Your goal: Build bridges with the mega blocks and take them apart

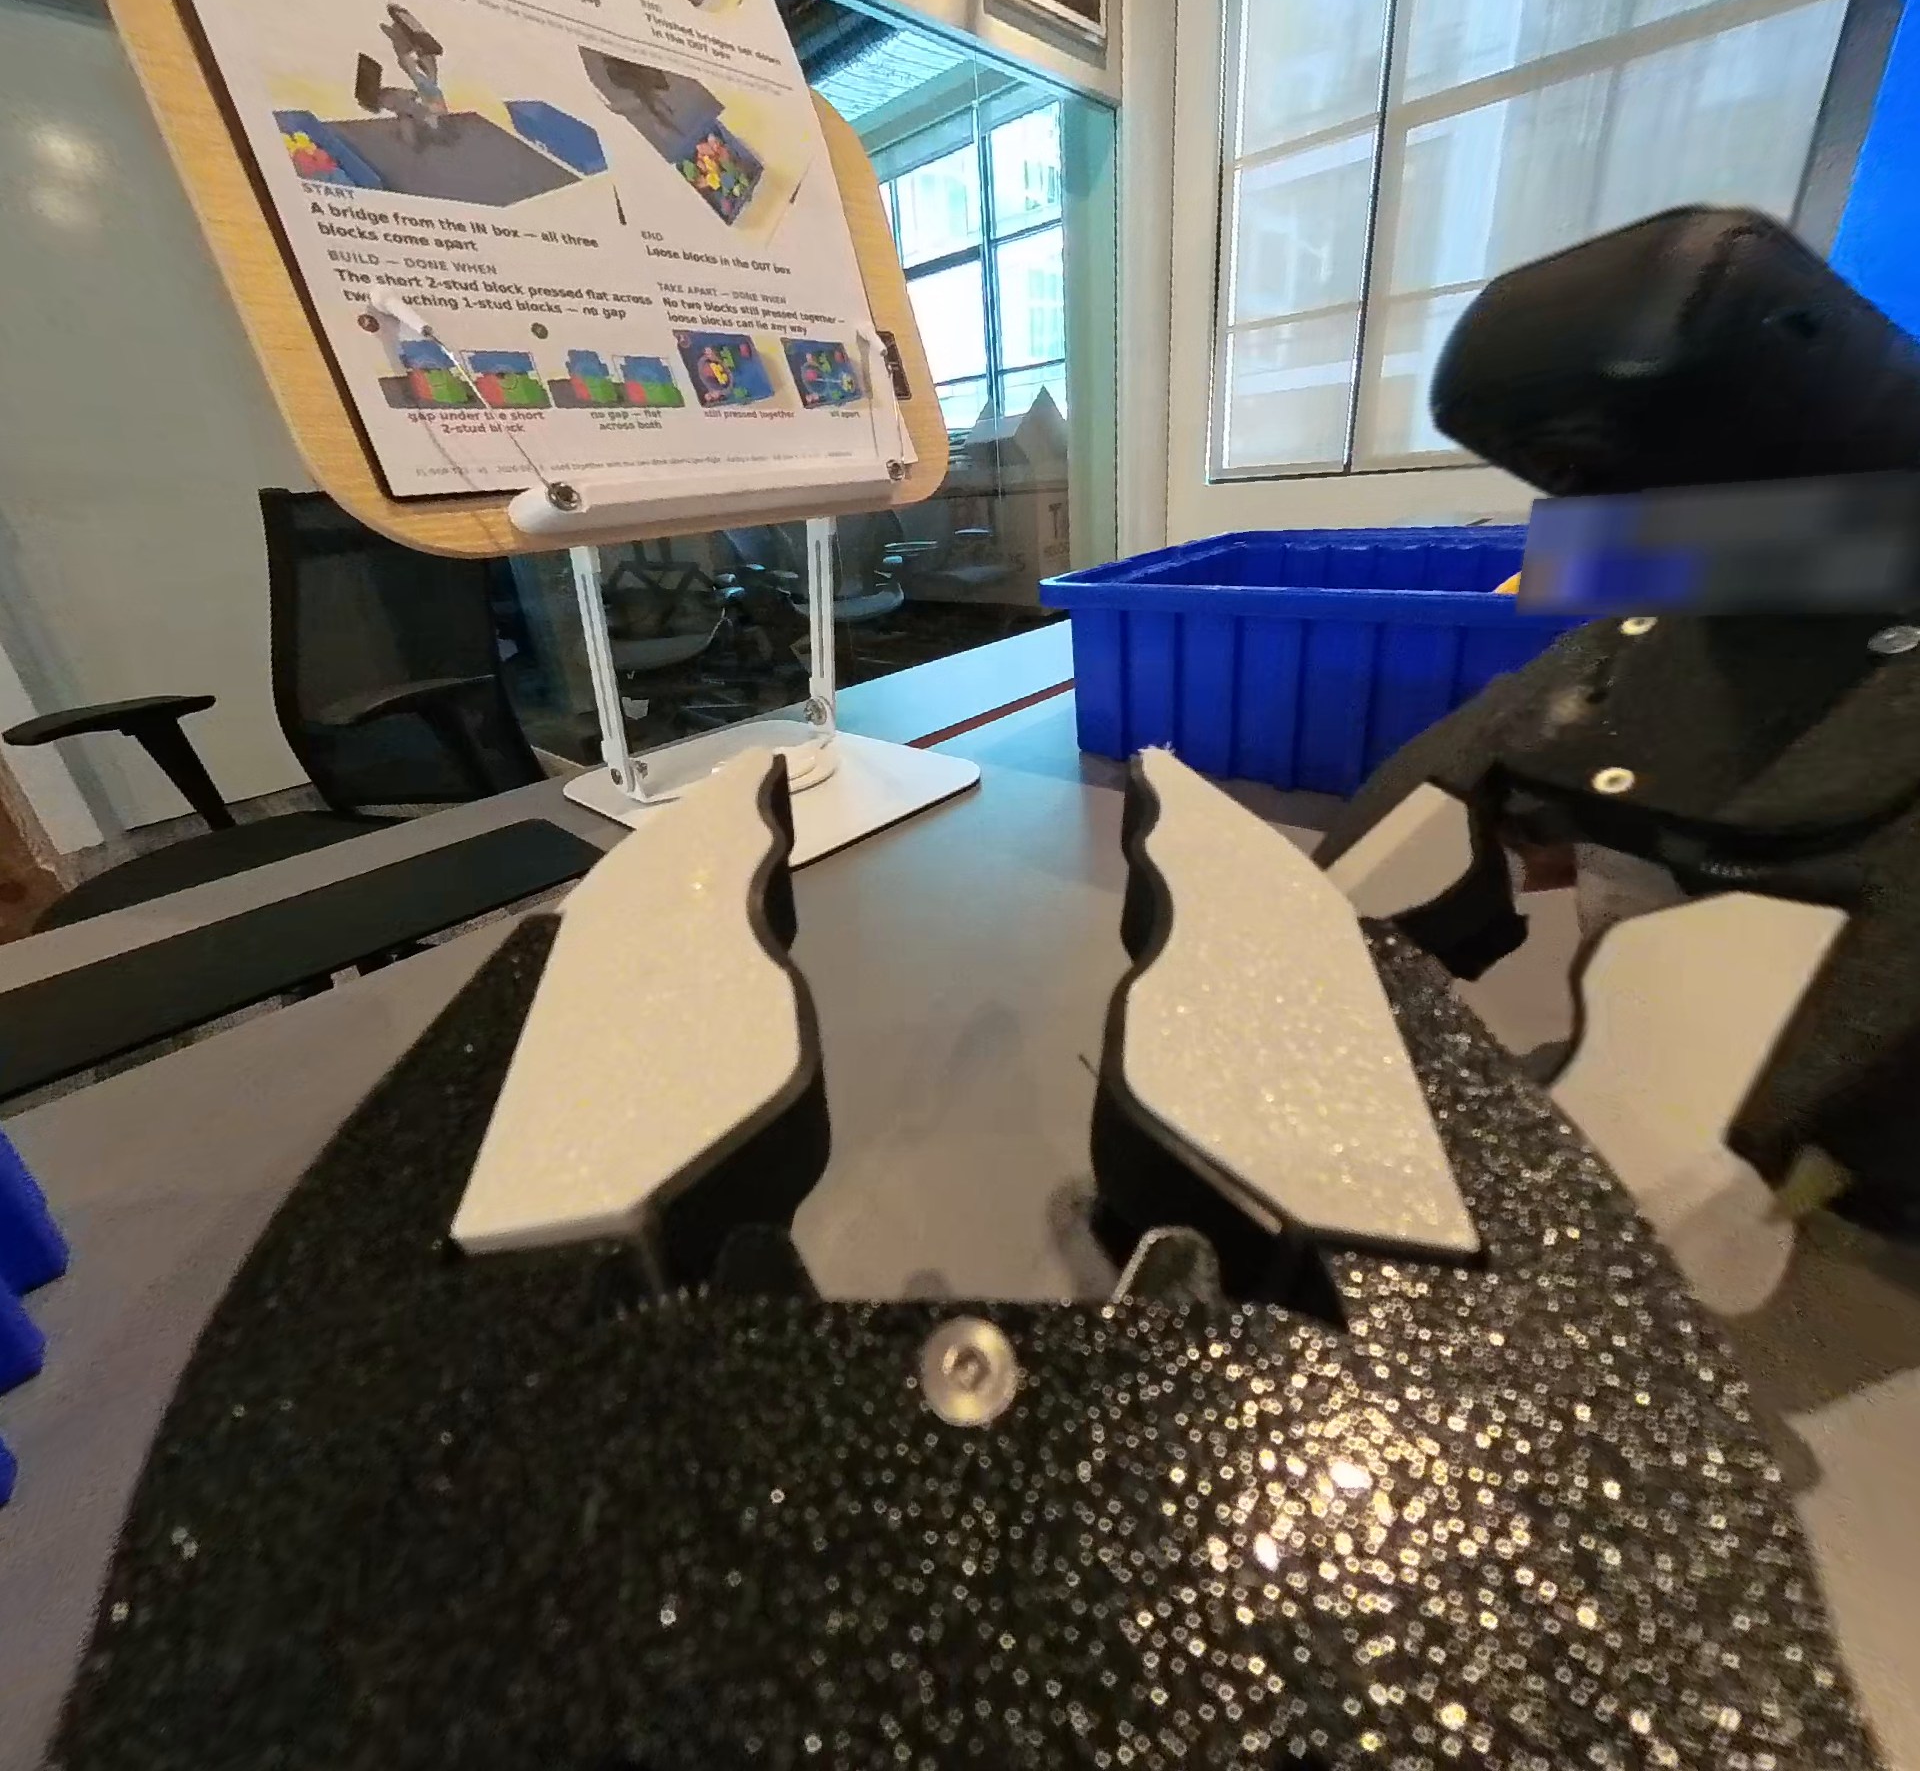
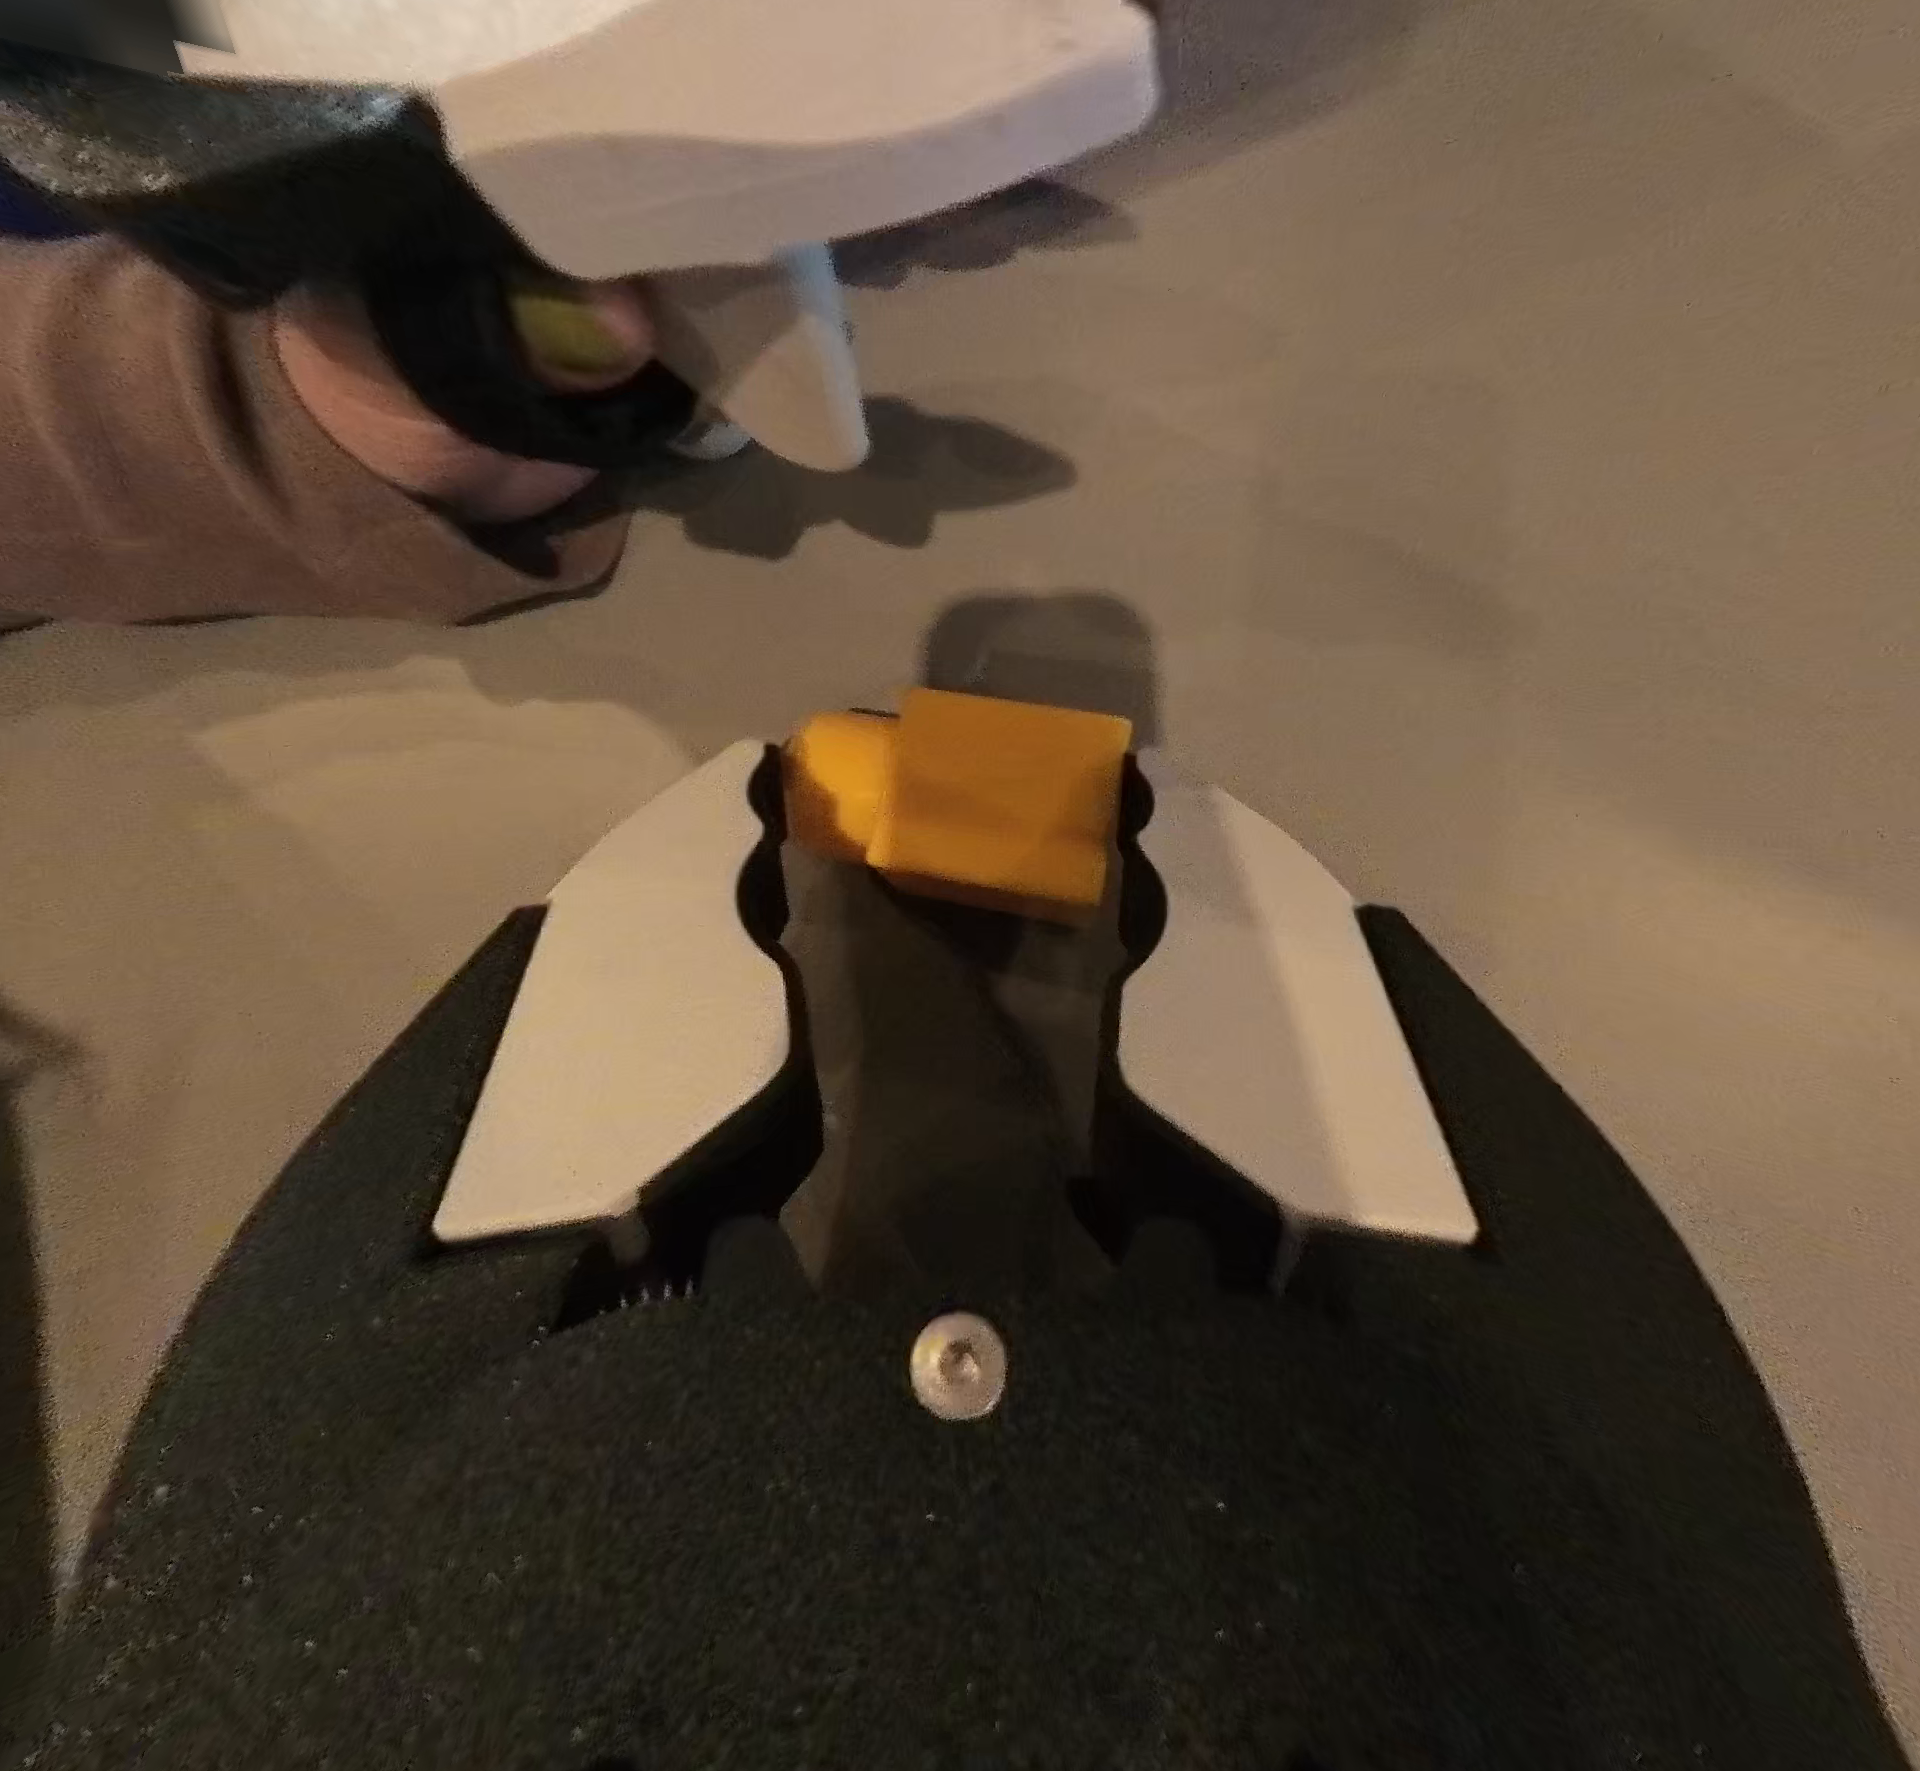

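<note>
Orange plastic fills the tips of the right gripper (image 2: 951,786): a single mega block (image 2: 971,802), lying on its side with its stud pointing left against the left finger and its flat base toward the right finger. Its shadow falls on the grey tabletop (image 2: 1455,371) just beyond the tips, so it looks lifted clear of the surface, though only slightly. The right gripper is clenched on the block, gripping it right at the fingertips rather than deep in the jaws.

Since the stud lies sideways, the block probably needs turning upright before it can be seated. A good way would be to tilt the wrist until the stud faces up, lower the block flat to the table, and only then loosen the grip, so it does not tip or skid. The shallow fingertip hold could let it twist under any sideways push.

Farther off and to the left, the left gripper (image 1: 956,848) stands released, its white fingers apart with bare tabletop between them; a gloved hand (image 2: 343,433) holds its handle. At the far right sits a blue bin (image 1: 1278,651), with a sliver of something yellow showing over its rim. A white stand (image 1: 790,765) at the far left carries an instruction sheet (image 1: 540,163), and an office chair (image 1: 343,672) stands behind the table.
</note>
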Action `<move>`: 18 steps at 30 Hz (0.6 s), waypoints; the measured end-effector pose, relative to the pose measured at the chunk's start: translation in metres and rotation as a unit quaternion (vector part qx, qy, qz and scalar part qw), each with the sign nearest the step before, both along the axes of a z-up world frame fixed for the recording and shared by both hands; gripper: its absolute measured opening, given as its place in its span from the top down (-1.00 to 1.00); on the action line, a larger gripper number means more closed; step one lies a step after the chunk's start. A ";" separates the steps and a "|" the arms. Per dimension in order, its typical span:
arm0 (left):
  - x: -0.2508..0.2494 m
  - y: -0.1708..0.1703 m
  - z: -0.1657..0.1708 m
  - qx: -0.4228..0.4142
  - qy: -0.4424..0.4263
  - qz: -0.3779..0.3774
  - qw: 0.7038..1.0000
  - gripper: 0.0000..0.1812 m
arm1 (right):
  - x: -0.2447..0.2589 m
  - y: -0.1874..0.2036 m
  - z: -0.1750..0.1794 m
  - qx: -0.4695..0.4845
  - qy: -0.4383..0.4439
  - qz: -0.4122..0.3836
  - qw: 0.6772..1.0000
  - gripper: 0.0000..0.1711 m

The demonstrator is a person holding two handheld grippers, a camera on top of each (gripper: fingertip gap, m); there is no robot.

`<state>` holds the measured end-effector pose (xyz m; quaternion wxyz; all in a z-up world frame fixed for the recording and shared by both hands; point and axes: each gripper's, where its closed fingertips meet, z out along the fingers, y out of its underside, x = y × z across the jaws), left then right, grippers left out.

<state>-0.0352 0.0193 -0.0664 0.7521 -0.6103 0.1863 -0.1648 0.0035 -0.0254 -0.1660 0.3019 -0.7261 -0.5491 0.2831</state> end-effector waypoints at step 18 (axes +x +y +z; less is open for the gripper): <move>0.001 0.000 0.000 -0.001 0.001 -0.002 1.000 0.34 | 0.302 0.095 0.138 0.297 -0.142 -0.571 0.752 0.29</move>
